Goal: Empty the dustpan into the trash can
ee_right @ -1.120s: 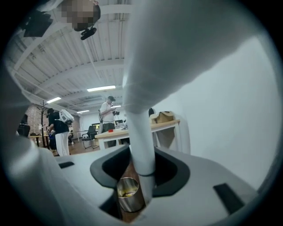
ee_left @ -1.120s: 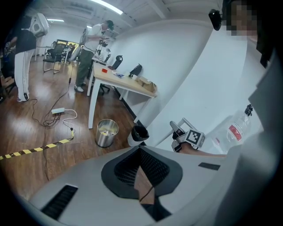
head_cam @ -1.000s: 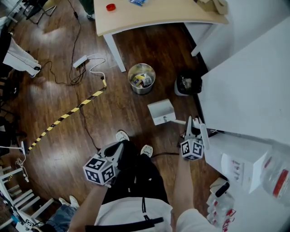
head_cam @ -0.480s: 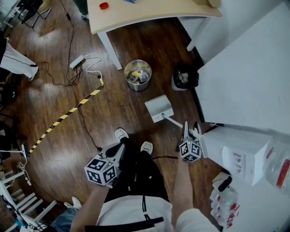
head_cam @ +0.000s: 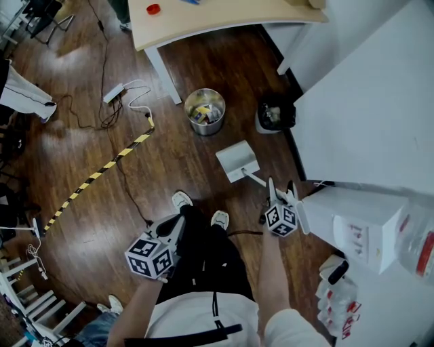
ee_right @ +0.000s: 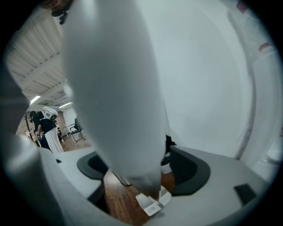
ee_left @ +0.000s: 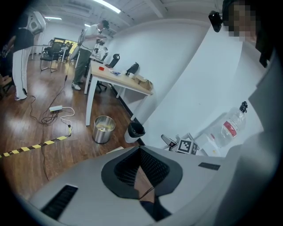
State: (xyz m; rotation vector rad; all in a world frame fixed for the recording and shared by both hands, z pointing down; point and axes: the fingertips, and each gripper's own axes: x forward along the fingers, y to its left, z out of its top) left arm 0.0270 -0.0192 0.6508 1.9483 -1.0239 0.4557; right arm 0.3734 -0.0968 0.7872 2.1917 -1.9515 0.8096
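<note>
L gripper is held low by the person's L thigh, pointing down & fwd toward the shoes. Its tips meet w/ nothing btwn them; only floor and a thin cable show thru the gap behind the tips.

R gripper is out in front on a straight forearm, angled down, just L of a white box on the counter at the R edge. Jaws are opening. The dustpan's handle runs up btwn them, but in the R gripper view floor shows on both sides of it, so the pads aren't pressing: grip let go.

Dustpan, white, sits on the wood floor just beyond the R gripper, handle slanting back toward that gripper.

Beyond the pan, up-left, is a metal can w/ trash inside, apart from the pan. Up-right is a black bin, against the white wall and also apart from it. The pan lies nearer than both, roughly btwn them.

A bottle lies past the box at far R.

Off to the L, yellow/black tape crosses the floor diagonally, w/ a power strip and white cord farther out. Farthest is a table w/ a small red thing on top, one leg close to the can.
</note>
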